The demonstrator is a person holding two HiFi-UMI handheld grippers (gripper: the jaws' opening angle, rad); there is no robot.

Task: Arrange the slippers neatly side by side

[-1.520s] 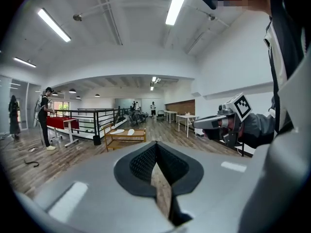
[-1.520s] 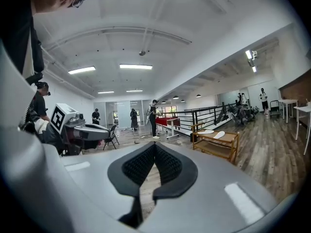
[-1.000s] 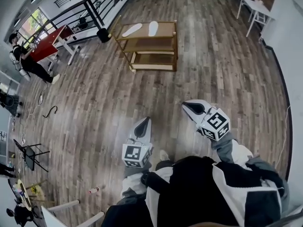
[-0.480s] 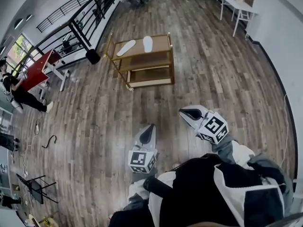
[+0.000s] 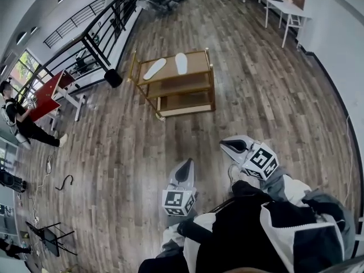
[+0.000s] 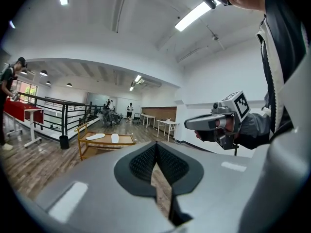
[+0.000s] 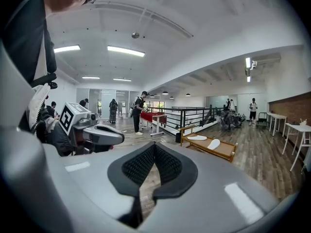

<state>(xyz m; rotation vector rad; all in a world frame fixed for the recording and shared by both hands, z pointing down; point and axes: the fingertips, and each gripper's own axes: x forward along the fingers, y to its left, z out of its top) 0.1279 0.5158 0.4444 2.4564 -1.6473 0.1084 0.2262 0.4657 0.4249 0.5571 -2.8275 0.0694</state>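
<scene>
Going left to right in the head view: way off on the left edge there's a person [image 5: 17,118] standing by a red table [image 5: 48,92], and a black railing [image 5: 96,30] runs along that side of the wood floor [image 5: 125,147].

Further in, well ahead of me, is a low wooden shelf unit [image 5: 187,98], and both slippers are on its top shelf. The left slipper [image 5: 154,69] lies at a slant. The right slipper [image 5: 181,63] is just beside it, pointing pretty much straight away from me. They're apart, not touching, and not parallel, so not a tidy pair. Nothing of mine is anywhere near them.

Closer to me, my left gripper [image 5: 185,168] is held out over bare floor. In the left gripper view its jaws are closed, the black pads [image 6: 141,161] meeting at the tip, with nothing between them.

My right gripper [image 5: 229,145] is beside it, a bit further forward. Same deal in the right gripper view: jaws pressed together and empty, with only floor showing below the pads [image 7: 170,165].

Far right at the back there's a white table [image 5: 287,10] against the wall.
</scene>
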